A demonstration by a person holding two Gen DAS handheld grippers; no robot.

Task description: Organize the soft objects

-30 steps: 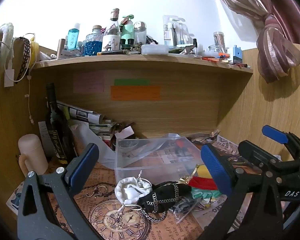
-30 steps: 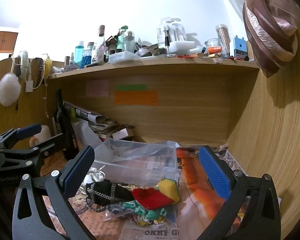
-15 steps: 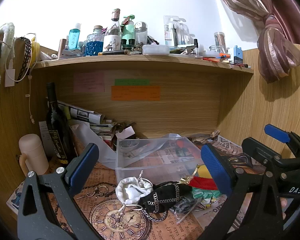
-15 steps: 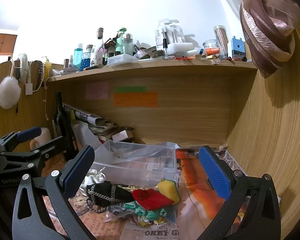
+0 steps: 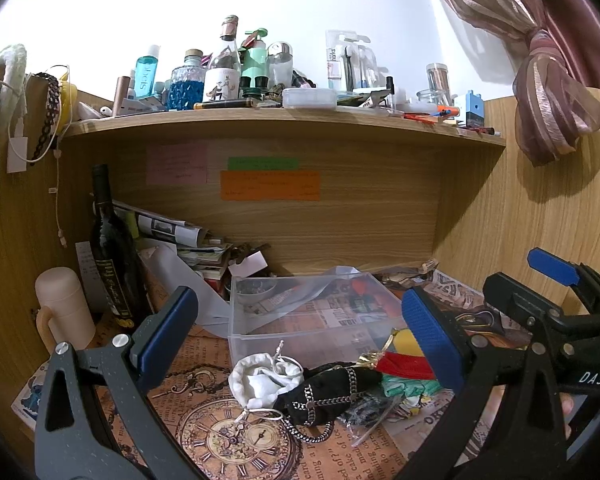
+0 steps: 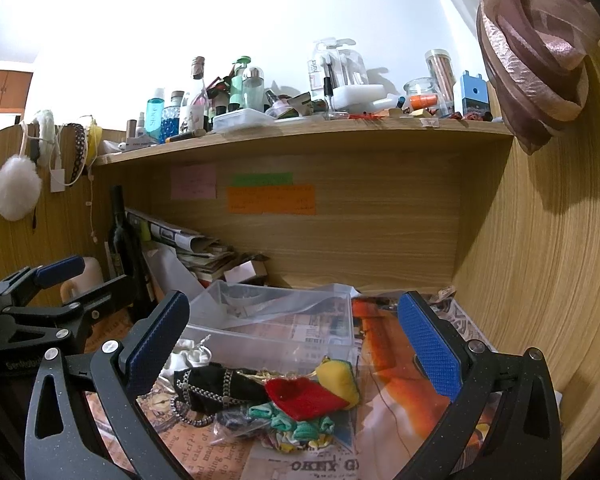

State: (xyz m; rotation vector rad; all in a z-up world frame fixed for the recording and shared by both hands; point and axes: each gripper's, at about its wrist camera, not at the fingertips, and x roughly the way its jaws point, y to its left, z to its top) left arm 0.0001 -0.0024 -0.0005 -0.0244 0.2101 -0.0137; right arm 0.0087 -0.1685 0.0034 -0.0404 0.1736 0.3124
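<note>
A clear plastic bin (image 5: 300, 312) sits on the desk, open at the top, against a stack of papers (image 5: 196, 248) at the back. Inside it lie a thin clear plastic sheet (image 5: 300, 296) and what looks like a small dish in the far left corner; its floor otherwise shows the newsprint desk cover (image 5: 204, 364) through the plastic.

The soft things lie in a heap just in front of the bin, touching its near wall: a white drawstring pouch (image 5: 262, 378), a black pouch (image 5: 332, 390) wrapped with a metal chain, a red and yellow pouch (image 6: 320, 392), and crumpled green cloth (image 6: 296, 424) under it, beside a small clear bag (image 6: 236, 426).

The left gripper (image 5: 300, 340) hangs above the heap with its jaws spread wide, holding and touching nothing. The right gripper (image 6: 296, 344) is likewise spread wide and empty over the red and yellow pouch. Both have black frames and ribbed blue pads (image 6: 428, 352).

A dark glass bottle (image 5: 112, 256) stands upright at the left, next to a cream mug (image 5: 64, 312). The wooden shelf (image 5: 284, 118) above is crowded with bottles and jars
</note>
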